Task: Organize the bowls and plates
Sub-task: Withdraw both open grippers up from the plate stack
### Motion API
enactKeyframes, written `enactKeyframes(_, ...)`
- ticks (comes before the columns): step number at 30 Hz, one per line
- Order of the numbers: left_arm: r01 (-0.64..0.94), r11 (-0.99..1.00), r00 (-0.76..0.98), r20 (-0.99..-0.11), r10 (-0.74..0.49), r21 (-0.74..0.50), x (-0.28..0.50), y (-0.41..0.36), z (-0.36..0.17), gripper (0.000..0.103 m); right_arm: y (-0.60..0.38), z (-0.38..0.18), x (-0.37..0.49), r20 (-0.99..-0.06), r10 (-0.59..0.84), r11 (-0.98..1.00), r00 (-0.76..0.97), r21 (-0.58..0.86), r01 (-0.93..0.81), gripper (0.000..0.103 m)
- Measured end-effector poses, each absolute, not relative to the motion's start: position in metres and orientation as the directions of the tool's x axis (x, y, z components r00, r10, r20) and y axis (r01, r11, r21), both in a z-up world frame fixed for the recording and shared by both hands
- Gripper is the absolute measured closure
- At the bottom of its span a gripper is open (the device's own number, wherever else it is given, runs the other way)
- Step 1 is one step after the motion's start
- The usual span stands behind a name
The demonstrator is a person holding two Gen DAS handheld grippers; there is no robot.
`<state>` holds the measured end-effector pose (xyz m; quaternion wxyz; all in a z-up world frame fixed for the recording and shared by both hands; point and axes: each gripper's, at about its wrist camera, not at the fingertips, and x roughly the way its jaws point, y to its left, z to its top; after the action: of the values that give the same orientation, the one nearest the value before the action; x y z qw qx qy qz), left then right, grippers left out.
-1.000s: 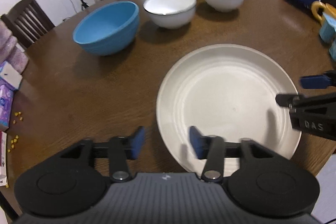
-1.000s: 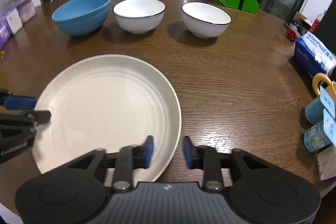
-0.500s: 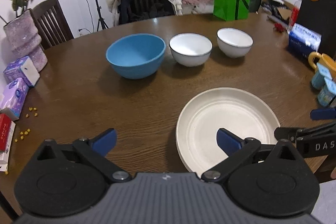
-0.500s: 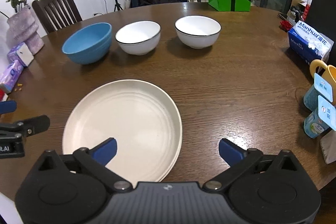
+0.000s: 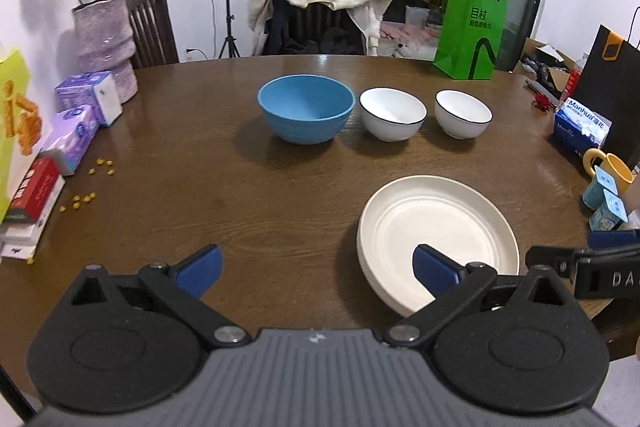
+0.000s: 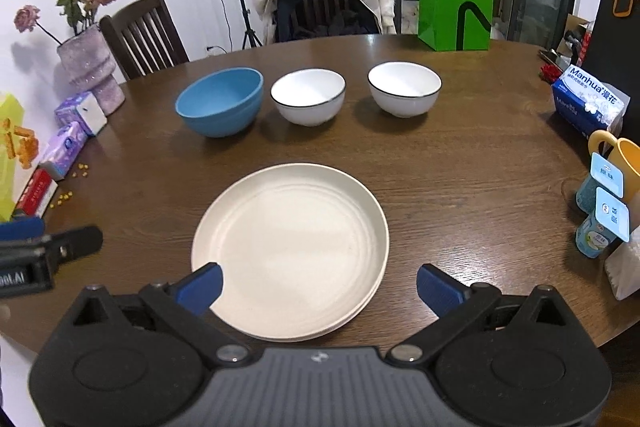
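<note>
The round brown wooden table is being seen from higher up and farther back than a moment ago, so much more of the room is being shown. The cream plates are being left flat on the table near its front edge; a second rim is showing under the top one, so they are being counted as two, stacked. One second ago both grippers were being held low at the plates' edge with their blue pads close together. Now the left gripper and the right gripper are being held up off the plates, their jaws have just been opening wide, and nothing is being gripped. Behind the plates, three smooth round bowls are being lined up in a row: one big blue bowl, then two shiny white bowls with thin dark rims. All three are being kept well apart from the plates.
</note>
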<state>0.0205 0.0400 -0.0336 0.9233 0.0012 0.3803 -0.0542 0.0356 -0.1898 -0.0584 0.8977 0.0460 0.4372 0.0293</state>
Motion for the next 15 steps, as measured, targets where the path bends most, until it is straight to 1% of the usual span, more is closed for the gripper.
enactKeyframes(10,0.063,0.996,0.726,-0.682,-0.090,-0.065,-0.001,0.051,-0.022,0.000,-0.178,-0.052,0.024,-0.780,0.102,0.993,0.618,0.113,-0.022,0.000)
enactKeyframes(15,0.042,0.997,0.736,-0.672,-0.074,-0.064,-0.001,0.047,-0.015,0.000,-0.176,-0.046,0.027,-0.772,0.123,0.992,0.623,0.114,-0.055,0.000)
